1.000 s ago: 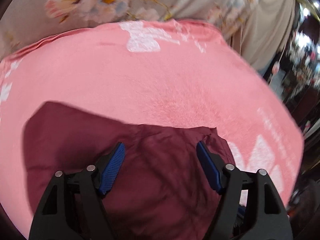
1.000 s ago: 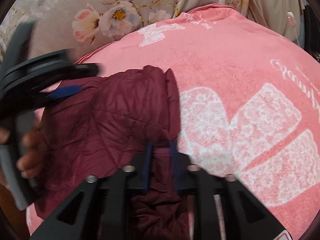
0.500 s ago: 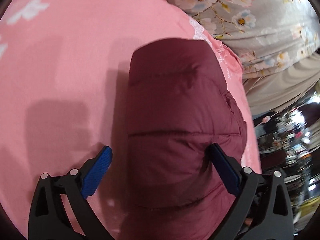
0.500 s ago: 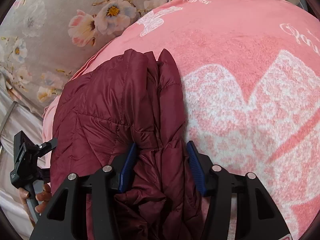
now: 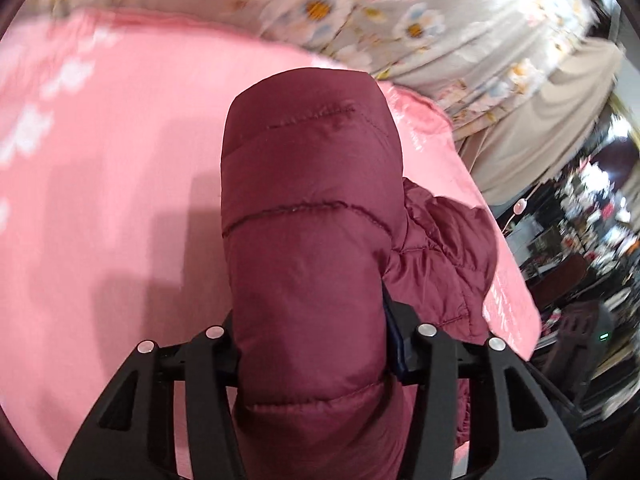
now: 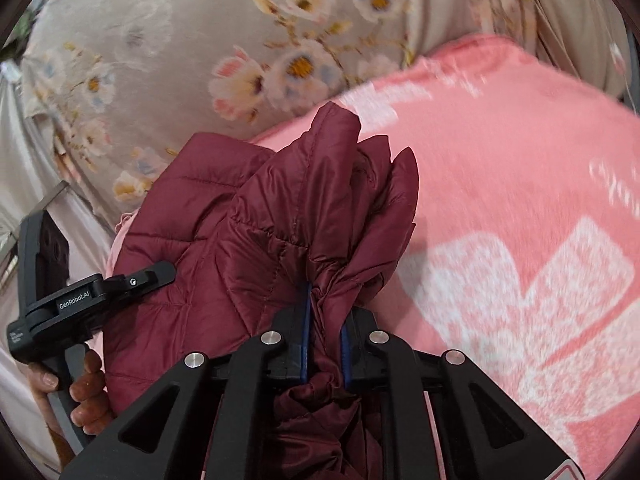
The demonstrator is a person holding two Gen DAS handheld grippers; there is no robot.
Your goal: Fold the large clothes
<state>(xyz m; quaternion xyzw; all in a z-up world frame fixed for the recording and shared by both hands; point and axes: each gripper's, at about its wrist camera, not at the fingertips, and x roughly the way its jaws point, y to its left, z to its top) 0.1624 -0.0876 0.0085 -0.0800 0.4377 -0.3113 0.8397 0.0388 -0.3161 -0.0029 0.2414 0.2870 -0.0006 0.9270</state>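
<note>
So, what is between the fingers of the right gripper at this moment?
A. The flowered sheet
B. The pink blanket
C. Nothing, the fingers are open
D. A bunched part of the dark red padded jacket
D: in the right wrist view the right gripper has its blue-lined fingers pressed on a gathered fold of the dark red padded jacket.

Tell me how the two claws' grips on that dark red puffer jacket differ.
The left claw is clamped around a thick padded fold of the maroon puffer jacket, fingers wide apart. The right claw pinches a thin bunched edge, fingers nearly together. Both hold the jacket over the pink blanket.
</note>
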